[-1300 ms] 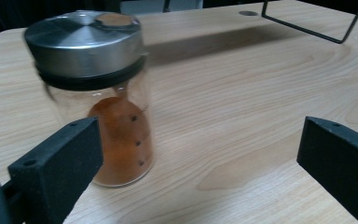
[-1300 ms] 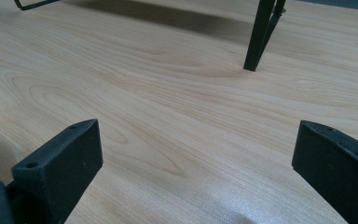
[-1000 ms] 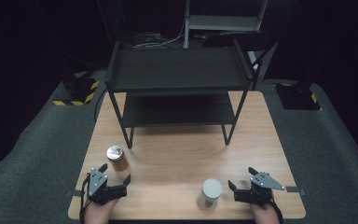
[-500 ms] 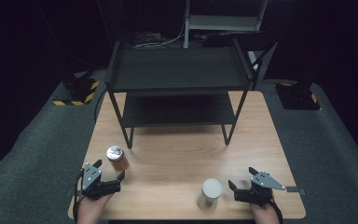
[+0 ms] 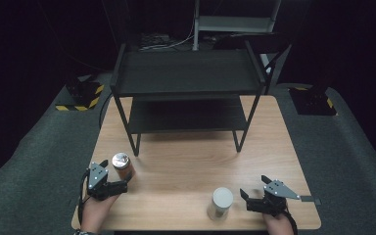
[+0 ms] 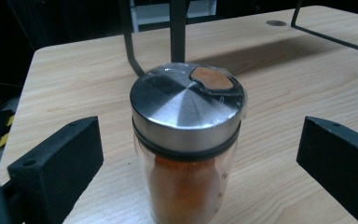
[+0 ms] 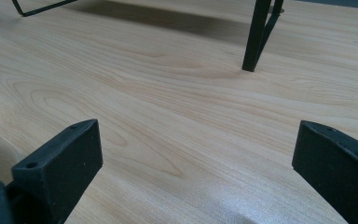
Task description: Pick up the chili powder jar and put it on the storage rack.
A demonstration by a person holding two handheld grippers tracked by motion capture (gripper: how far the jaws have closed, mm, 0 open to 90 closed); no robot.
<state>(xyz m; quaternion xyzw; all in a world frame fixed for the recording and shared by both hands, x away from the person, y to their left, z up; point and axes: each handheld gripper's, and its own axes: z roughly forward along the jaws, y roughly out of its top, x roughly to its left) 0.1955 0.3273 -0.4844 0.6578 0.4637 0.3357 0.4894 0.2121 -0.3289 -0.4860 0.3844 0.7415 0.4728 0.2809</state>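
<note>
Left tool (image 6: 191,154) advanced; spice jar (image 6: 186,140) now between wide-spread jaws, untouched.

Spice jar (image 6: 186,140) — clear glass body, brushed-metal cap with a black ring beneath it. Orange-red powder fills it most of the way up. Cap top has a cut-out opening toward the far side, powder colour showing through it. Stands upright on the wooden table (image 5: 186,166), near the left front, just in front of the black shelf rack's (image 5: 186,78) left front leg. Sits between the wide-spread jaws of the left gripper (image 5: 108,176), apart from both, neither touching the glass.

White-capped canister (image 5: 220,203) — pale, cylindrical, upright at the table's front edge, right of centre, just beside the right gripper (image 5: 254,188) — not touched by it.
</note>
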